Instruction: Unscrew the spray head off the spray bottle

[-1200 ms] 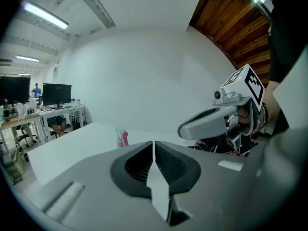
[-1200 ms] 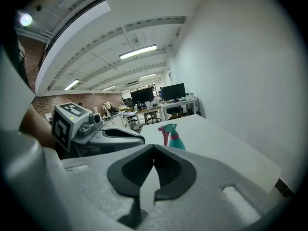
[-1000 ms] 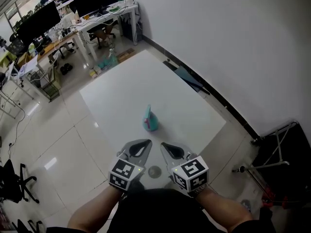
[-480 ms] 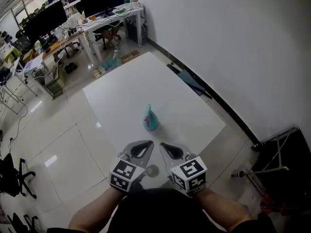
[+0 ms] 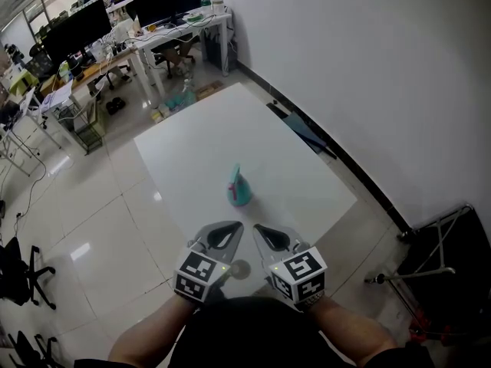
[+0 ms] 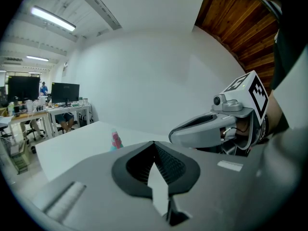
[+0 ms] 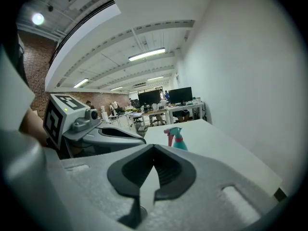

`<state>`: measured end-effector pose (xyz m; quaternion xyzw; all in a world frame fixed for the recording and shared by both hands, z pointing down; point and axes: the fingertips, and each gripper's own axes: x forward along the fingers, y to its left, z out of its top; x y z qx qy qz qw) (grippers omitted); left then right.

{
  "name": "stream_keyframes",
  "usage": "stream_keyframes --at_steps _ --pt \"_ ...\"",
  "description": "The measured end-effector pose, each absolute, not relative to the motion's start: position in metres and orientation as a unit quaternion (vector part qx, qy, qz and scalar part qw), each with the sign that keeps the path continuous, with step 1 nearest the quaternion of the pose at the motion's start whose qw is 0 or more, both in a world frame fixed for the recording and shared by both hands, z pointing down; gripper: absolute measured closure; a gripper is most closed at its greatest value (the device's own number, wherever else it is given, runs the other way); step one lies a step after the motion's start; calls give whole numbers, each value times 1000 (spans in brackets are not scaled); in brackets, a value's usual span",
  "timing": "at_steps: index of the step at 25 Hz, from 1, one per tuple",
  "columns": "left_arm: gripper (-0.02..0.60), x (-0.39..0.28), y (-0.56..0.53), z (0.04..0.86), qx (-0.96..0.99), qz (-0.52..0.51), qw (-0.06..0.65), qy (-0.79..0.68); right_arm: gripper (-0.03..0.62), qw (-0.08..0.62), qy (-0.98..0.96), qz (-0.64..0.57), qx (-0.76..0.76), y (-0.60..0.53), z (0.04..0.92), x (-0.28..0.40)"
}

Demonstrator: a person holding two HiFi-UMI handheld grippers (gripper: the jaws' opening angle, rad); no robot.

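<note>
A small teal spray bottle (image 5: 238,188) with a pink and teal spray head stands upright on the white table (image 5: 199,136), near its front part. It also shows in the left gripper view as the spray bottle (image 6: 115,140) and in the right gripper view as the spray bottle (image 7: 175,138). My left gripper (image 5: 229,229) and right gripper (image 5: 261,231) are held side by side just short of the table's near corner, well apart from the bottle. Both are shut with nothing between the jaws.
A white wall rises on the right with a dark flat board (image 5: 303,129) lying along its foot. Office desks with monitors (image 5: 165,2) stand at the far left, chairs (image 5: 19,274) on the tiled floor, and a metal stand (image 5: 430,244) at the right.
The view has drifted slightly; the bottle and both grippers keep nearly the same places.
</note>
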<state>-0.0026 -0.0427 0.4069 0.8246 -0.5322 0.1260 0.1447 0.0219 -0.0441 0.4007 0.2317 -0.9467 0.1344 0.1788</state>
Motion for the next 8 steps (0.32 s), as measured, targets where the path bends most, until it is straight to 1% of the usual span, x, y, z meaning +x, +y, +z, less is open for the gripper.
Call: stream_keyframes --at_steps 8 --pt "568 -4 -40 407 824 128 145 -533 602 178 -947 135 232 -41 401 21"
